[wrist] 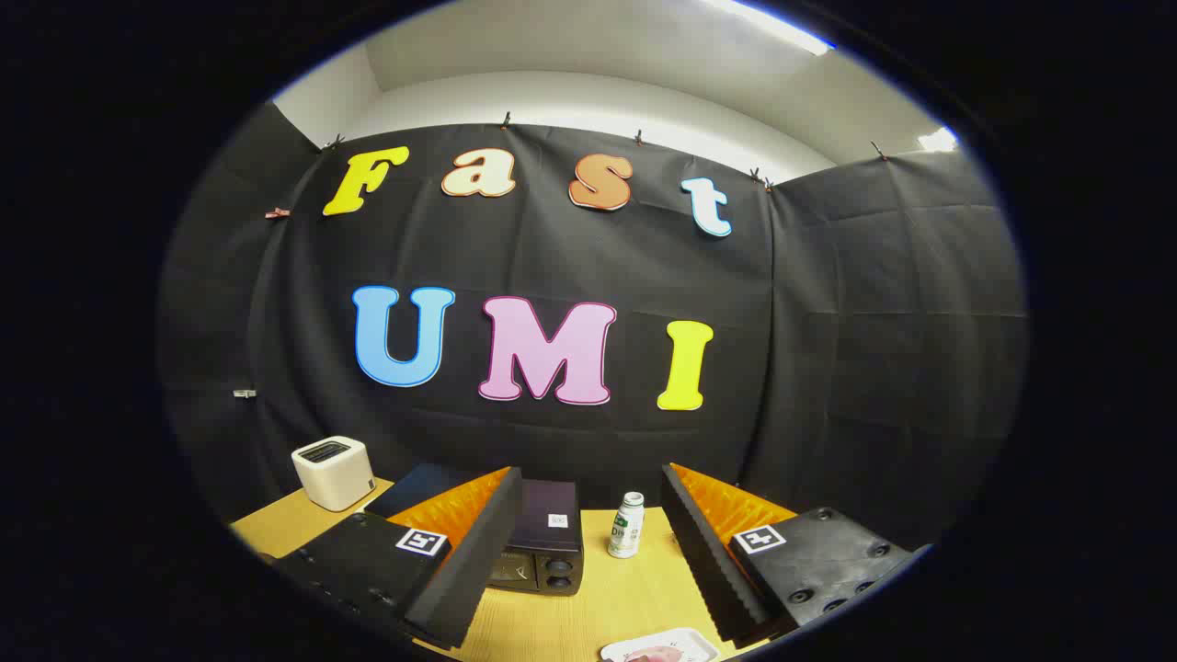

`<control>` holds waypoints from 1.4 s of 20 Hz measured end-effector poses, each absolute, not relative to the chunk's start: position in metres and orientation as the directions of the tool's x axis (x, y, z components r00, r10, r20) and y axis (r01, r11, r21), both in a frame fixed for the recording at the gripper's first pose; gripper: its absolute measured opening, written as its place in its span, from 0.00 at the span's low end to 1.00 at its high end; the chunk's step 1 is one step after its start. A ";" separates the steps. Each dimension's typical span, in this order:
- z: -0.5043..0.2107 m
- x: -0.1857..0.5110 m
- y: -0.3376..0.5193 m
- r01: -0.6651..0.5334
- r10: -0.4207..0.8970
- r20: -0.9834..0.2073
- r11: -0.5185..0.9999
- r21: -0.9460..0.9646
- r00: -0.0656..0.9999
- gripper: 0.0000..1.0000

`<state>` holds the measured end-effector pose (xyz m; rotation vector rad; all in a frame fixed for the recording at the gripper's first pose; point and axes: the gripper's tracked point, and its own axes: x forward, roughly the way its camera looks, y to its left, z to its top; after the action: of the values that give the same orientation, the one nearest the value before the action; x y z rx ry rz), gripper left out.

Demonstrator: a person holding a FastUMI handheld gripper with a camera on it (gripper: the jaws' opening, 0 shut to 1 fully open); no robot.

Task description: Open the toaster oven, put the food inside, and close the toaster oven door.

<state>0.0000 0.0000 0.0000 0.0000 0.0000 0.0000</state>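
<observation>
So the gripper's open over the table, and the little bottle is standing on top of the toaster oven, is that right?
Not quite. In the gripper view the bottle stands on the table beside the toaster oven, not on it. The gripper is open, as you said.

Wooden table: toaster oven, bottle, perhaps tray.

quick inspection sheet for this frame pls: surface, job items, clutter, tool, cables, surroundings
Surface: light wooden table, bare grain between the fingers.
Job's things: black boxy toaster oven ahead, partly behind one finger, two knobs facing the camera; door state cannot be told. White tray of pinkish food near the camera between the fingers.
Clutter: small white bottle with green label upright beside the oven; cream two-slot toaster far off to one side.
Tool: tool open, black ridged fingers spread wide, holding nothing.
Cables: nothing seen.
Surroundings: black cloth booth wall, white ceiling above.
</observation>
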 end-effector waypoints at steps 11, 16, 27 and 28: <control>-0.002 -0.005 0.004 -0.004 0.004 -0.003 1.000 -0.009 1.000 0.97; -0.002 -0.004 0.004 0.001 -0.001 -0.006 1.000 -0.005 1.000 0.97; -0.019 0.005 0.062 -0.043 0.044 -0.043 0.999 0.013 0.998 0.97; -0.025 0.009 0.075 -0.055 0.056 -0.052 0.998 0.021 0.997 0.97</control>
<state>0.0086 0.0750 -0.0254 0.0197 0.0529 0.0554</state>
